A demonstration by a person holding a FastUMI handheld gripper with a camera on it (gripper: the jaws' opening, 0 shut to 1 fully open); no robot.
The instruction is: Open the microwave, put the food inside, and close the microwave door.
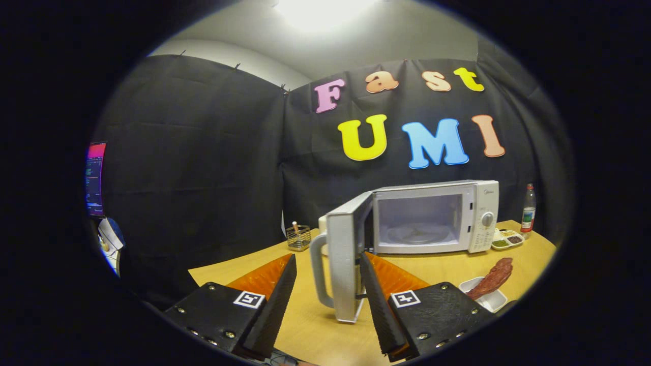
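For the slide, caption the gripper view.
Fingers spread open around the swung-open microwave door; meat dish waits beside them.

My one camera rides on my gripper [327, 264], low over the table [325, 330], facing forward along its parted fingers; the microwave [432, 216] stands near, at one o'clock.

place: recording booth; cloth walls [203, 152]; monitor [95, 178]; table [315, 325]
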